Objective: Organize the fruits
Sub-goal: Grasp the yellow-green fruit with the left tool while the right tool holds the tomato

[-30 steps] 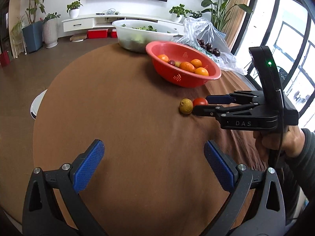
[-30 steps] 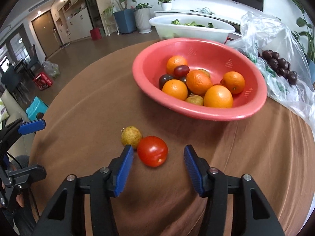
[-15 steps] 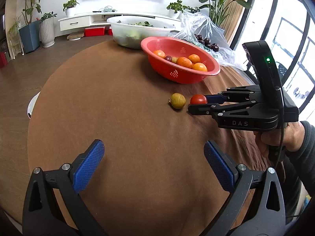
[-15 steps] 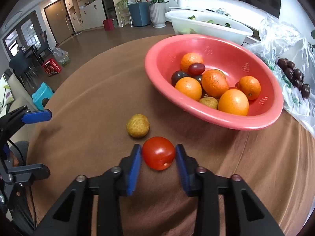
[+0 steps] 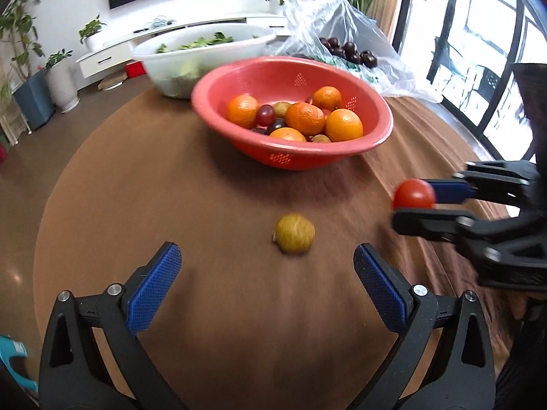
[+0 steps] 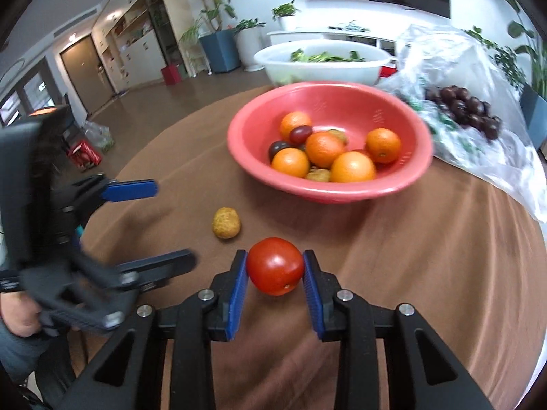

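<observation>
My right gripper [image 6: 275,273] is shut on a red tomato [image 6: 275,265] and holds it above the brown table; it also shows in the left wrist view [image 5: 413,194]. A small yellow-brown fruit [image 5: 294,238] lies on the cloth, just ahead of my open, empty left gripper [image 5: 266,285]. In the right wrist view the fruit [image 6: 226,222] lies left of the tomato, and the left gripper [image 6: 154,222] is at the left. A red colander bowl [image 5: 342,155] with oranges and dark grapes stands beyond; it also shows in the right wrist view [image 6: 342,191].
A white basin of greens [image 5: 177,58] stands behind the red bowl. A clear plastic bag with dark fruits [image 5: 348,51] lies at the back right. The round table's edge [image 5: 44,212] curves at the left.
My right gripper closed on the tomato and lifted it off the cloth. My left gripper moved forward toward the yellow-brown fruit, which now lies near its fingers.
</observation>
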`<state>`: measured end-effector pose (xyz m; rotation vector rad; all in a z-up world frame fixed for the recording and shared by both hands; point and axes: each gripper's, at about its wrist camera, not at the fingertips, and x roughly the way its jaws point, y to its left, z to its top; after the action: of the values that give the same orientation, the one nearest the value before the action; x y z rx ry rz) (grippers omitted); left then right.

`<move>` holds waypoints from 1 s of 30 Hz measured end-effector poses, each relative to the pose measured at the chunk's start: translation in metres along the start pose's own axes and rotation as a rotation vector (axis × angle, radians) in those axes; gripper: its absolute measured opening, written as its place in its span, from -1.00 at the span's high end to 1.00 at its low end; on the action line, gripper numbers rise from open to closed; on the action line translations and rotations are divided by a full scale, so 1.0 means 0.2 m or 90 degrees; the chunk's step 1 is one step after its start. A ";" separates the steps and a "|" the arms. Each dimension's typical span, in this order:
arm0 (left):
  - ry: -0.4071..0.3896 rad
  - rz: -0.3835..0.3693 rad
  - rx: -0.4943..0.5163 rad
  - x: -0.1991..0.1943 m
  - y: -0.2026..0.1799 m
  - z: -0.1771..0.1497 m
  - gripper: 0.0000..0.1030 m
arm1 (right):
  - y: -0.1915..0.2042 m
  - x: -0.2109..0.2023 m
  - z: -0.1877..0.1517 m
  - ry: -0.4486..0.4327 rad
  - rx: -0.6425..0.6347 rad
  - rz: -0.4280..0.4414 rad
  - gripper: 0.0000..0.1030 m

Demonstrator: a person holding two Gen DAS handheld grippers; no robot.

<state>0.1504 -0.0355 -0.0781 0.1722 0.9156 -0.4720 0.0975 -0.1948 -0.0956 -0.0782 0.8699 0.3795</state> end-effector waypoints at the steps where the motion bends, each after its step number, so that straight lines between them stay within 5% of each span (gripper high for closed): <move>1: 0.003 -0.001 0.003 0.02 0.00 0.02 -0.91 | -0.02 -0.02 -0.01 -0.003 0.009 0.002 0.33; 8: 0.042 -0.014 0.027 0.15 -0.03 0.06 0.13 | -0.05 -0.07 -0.01 -0.021 0.030 0.004 0.33; 15: 0.036 -0.017 0.047 0.17 -0.06 0.07 0.47 | -0.06 -0.09 -0.03 -0.029 0.046 0.006 0.33; 19: 0.033 -0.002 0.071 0.16 -0.11 0.06 0.47 | -0.07 -0.11 -0.05 -0.033 0.056 0.006 0.33; 30: -0.010 -0.020 0.014 0.02 0.01 0.10 0.48 | -0.12 -0.15 -0.02 -0.050 0.080 -0.002 0.33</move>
<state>0.1681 -0.0410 -0.0683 0.1748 0.8985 -0.5118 0.0860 -0.2276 -0.0778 0.0505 0.8140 0.3220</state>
